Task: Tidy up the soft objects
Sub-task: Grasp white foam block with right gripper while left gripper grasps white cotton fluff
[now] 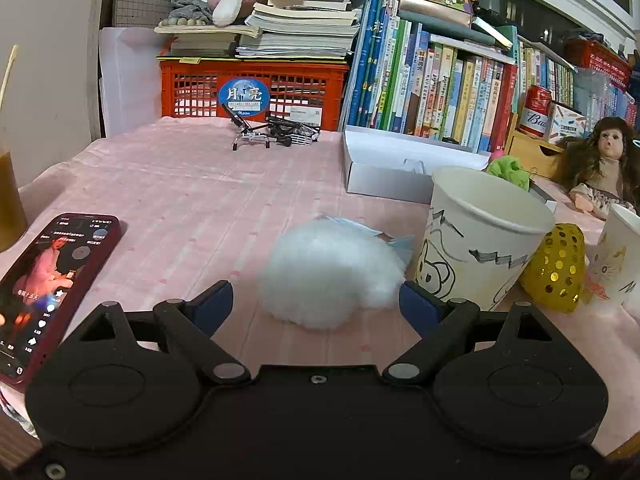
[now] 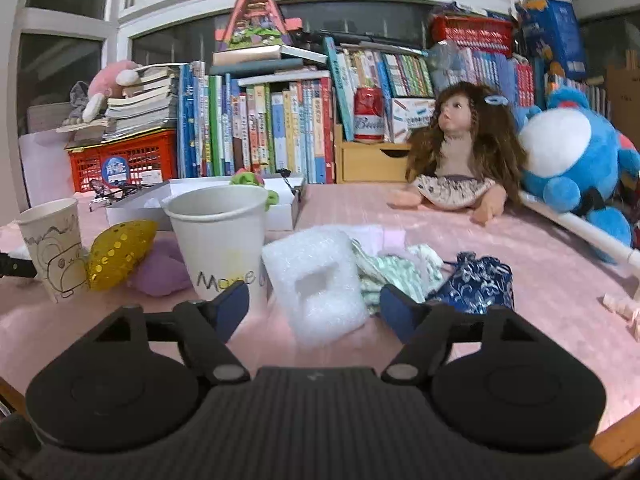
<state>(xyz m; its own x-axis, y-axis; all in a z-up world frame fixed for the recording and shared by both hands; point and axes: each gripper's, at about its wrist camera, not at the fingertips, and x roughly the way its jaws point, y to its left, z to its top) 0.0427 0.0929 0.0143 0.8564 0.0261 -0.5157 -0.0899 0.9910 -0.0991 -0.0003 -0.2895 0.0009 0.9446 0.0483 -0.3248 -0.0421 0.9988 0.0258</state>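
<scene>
A white cotton fluff ball (image 1: 332,272) lies on the pink tablecloth (image 1: 192,200), just ahead of my left gripper (image 1: 316,302). That gripper is open, its blue pads (image 1: 216,300) standing wide on either side of the ball's near end without touching it. My right gripper (image 2: 314,308) is open too, with a white foam block (image 2: 316,276) that has a square hole lying between its pads (image 2: 394,310); small gaps show on both sides. Beside the foam lie a pale green patterned cloth (image 2: 394,272) and a blue brocade pouch (image 2: 478,282).
Two drawn-on paper cups (image 1: 480,236) (image 2: 222,236) stand close by, with a yellow sequined piece (image 2: 118,252) and a purple soft lump (image 2: 160,276) between them. A phone (image 1: 48,288) lies left. A white box (image 1: 396,164), a doll (image 2: 460,152), a blue plush (image 2: 572,160) and books line the back.
</scene>
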